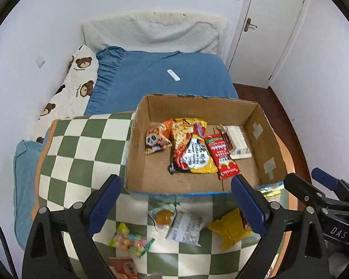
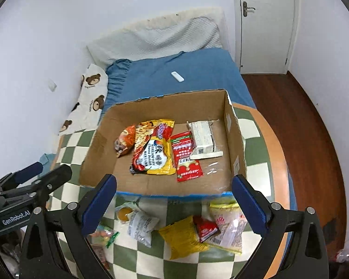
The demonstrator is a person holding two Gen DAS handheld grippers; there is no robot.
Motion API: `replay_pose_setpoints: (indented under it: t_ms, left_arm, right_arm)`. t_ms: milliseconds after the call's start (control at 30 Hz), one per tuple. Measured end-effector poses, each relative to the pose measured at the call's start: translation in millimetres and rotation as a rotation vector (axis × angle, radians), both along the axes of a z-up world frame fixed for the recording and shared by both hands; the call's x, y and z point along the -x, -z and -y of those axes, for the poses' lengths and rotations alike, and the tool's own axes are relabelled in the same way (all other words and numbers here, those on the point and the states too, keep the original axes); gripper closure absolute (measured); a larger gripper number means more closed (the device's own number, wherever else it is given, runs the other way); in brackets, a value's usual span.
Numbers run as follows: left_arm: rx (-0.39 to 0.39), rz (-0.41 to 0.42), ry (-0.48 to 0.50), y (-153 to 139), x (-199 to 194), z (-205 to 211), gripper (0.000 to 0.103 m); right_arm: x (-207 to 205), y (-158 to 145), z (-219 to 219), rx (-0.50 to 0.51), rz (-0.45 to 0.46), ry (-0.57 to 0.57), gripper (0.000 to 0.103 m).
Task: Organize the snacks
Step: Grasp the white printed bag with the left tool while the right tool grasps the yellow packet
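Note:
An open cardboard box [image 1: 139,144] [image 2: 97,144] holds a panda snack bag [image 1: 157,138], a yellow noodle packet [image 1: 193,148] [image 2: 153,148], a red packet [image 1: 222,155] [image 2: 186,157] and a white carton [image 1: 238,143] [image 2: 203,139]. In front of the box lie an orange jelly cup [image 1: 164,216] [image 2: 123,214], a white packet [image 1: 187,226] [image 2: 142,226], a yellow bag [image 1: 230,230] [image 2: 183,237], a candy bag [image 1: 130,241] and a small red packet [image 2: 206,229]. My left gripper [image 1: 175,205] and right gripper [image 2: 174,205] are open and empty above these loose snacks.
The box stands on a green-and-white checkered tablecloth [image 1: 81,144] [image 2: 256,169]. Behind is a bed with a blue sheet [image 1: 162,76] and a white remote [image 1: 173,75]. A door [image 2: 265,23] and wooden floor [image 2: 290,116] are at the right.

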State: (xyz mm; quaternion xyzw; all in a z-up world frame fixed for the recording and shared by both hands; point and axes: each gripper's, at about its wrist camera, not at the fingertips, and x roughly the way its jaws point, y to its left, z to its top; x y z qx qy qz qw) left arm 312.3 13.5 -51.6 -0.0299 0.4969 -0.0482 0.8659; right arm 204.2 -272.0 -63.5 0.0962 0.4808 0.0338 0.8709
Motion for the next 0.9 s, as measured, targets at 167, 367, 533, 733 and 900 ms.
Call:
replay_pose_setpoints:
  t_ms: [167,367,533,733,900]
  left_arm:
    - [-0.023,-0.097,0.032,41,11,14,0.006]
    - [-0.088,-0.279,0.125,127,13,39,0.006]
    - [-0.111,-0.385,0.183,180,6,56,0.023]
    - [-0.164,-0.462,0.23,219,-2,76,0.029]
    - [-0.174,-0.472,0.222,232,-4,75,0.047]
  right_arm:
    - [23,22,18,-0.047,-0.029,0.039,0.026]
    - [40,87,58,-0.107,-0.184,0.12,0.039]
    - [54,133,89,-0.133,-0.275,0.204,0.039]
    - [59,154,93,-0.146,-0.311,0.197,0.039]
    - [55,153,42,-0.142,-0.295,0.031,0.038]
